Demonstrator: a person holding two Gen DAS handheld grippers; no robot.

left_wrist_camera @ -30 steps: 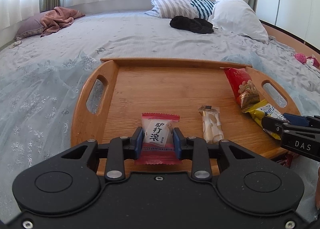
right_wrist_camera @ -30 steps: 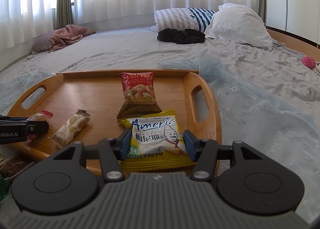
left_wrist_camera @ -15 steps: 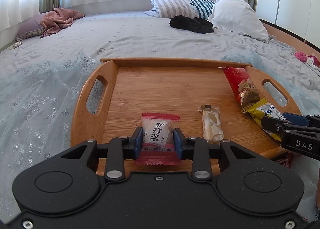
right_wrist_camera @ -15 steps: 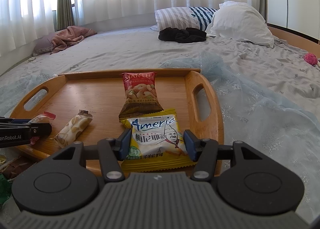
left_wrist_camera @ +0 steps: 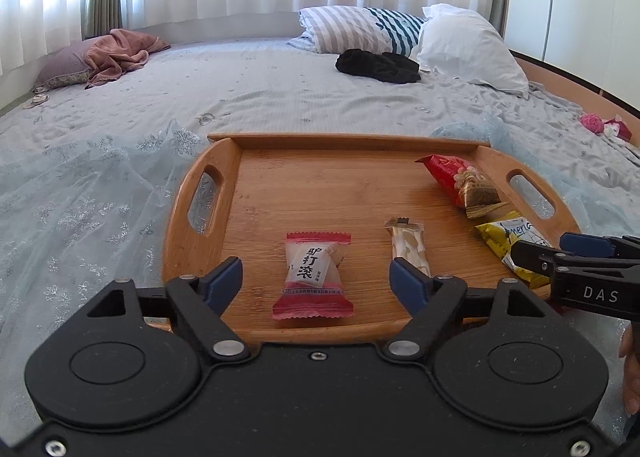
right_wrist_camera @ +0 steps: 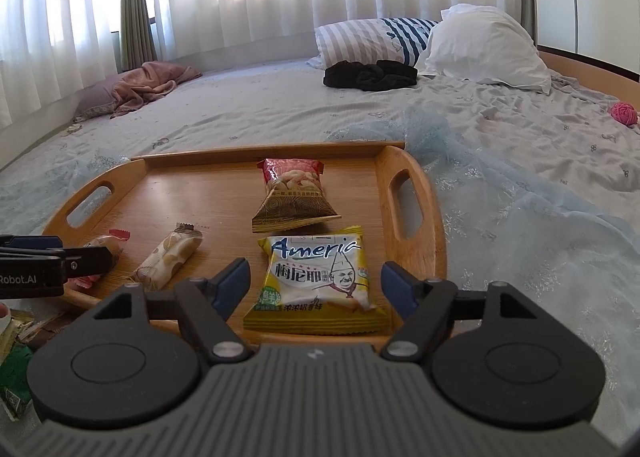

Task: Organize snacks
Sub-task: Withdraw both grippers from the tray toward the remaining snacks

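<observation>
Left wrist view showed the wooden tray (left_wrist_camera: 208, 201) on the bed (left_wrist_camera: 260, 97), the left gripper (left_wrist_camera: 316, 277) opening, its pads clear of the red-and-white packet (left_wrist_camera: 314, 277) lying flat between them on the tray's near edge. The right gripper (right_wrist_camera: 314, 283) was likewise opening around the yellow packet (right_wrist_camera: 318, 281). Both releases would go best by backing straight out, not snagging wrappers. Loose wrappers (right_wrist_camera: 16, 361) off-tray at the right view's left edge were cut off and unreadable.

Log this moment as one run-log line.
left gripper: jaws opening, red-white candy pack loose between them | right gripper: jaws opening, yellow snack bag loose between them | both on wooden tray
</observation>
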